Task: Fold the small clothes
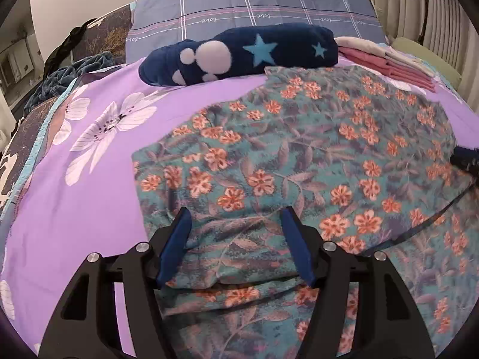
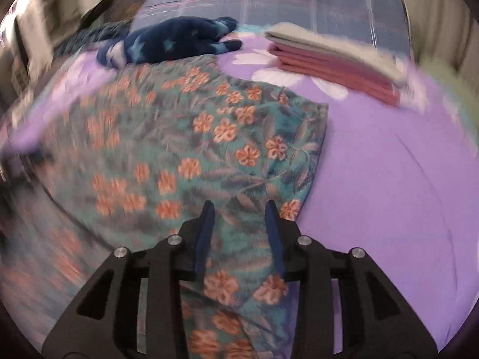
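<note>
Purple bedsheet (image 1: pixel 74 209) with large white flowers covers the bed and carries everything in view. Behind it, at the head of the bed, stands a blue-grey checked pillow (image 1: pixel 254 3); pale ribbed curtains (image 1: pixel 419 9) fill the right background, and a plain wall the left.

Floral cloth (image 1: pixel 299 155), teal with orange blossoms, lies spread flat over the middle of the bed. In the left wrist view it runs from the near edge of the picture away toward the pillow, its long axis slanting toward the far right; its left edge is straight, and near the camera it bunches into soft folds. In the right wrist view, which is motion-blurred on the left, the same cloth (image 2: pixel 209 149) shows a folded right-hand corner with bare sheet (image 2: pixel 389 179) beside it.

Left gripper (image 1: pixel 236 218): jaws well apart, a raised fold of the cloth lying between the blue pads, which do not press on it. Right gripper (image 2: pixel 239 209): jaws parted more narrowly, over the cloth near its right edge, gripping nothing.

Beyond the cloth: a navy plush bundle (image 1: pixel 239 51) with pale stars and white spots, lying crosswise, touching the cloth's far edge. To its right, a stack of folded clothes (image 2: pixel 335 62), pink below, cream above.
</note>
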A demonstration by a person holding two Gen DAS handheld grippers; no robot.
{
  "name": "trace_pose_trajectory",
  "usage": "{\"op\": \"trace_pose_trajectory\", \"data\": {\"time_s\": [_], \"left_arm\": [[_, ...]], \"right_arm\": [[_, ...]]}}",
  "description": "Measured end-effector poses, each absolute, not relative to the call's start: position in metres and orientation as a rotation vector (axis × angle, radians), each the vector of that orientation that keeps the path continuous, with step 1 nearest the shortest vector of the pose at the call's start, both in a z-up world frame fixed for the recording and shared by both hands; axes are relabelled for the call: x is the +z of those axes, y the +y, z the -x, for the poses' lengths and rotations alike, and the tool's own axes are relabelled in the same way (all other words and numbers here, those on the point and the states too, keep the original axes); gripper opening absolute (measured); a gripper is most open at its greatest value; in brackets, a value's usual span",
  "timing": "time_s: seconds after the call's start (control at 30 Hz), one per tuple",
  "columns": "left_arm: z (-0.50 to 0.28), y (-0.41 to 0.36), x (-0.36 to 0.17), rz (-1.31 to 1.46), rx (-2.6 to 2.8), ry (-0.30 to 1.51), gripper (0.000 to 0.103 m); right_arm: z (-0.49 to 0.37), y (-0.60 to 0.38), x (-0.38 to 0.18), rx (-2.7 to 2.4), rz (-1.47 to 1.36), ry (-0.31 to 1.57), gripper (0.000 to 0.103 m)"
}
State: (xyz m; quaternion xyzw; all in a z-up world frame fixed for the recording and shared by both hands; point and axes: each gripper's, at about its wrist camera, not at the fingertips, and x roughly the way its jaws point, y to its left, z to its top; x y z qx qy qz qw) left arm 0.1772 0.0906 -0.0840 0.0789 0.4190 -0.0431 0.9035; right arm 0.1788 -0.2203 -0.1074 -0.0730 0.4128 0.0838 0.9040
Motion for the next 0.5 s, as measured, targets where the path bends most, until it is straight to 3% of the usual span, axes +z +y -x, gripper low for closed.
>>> {"op": "trace_pose_trajectory", "data": {"time_s": [0.2,0.27,0.5], "left_arm": [[-0.147,0.091,-0.070,-0.193,-0.063,0.819,0.068],[-0.129,0.097,-0.064,-0.193,-0.057,0.800,0.076],[-0.058,0.126,-0.059,-0.093,-0.068,0.817,0.079]], "right_arm": [[-0.150,-0.225,-0.084,0.104,0.119,0.853,0.047],[-0.130,-0.239,-0.079,0.143,0.067,0.848,0.048],[-0.052,-0.267,-0.079,0.150,0.032,0.832,0.048]]}}
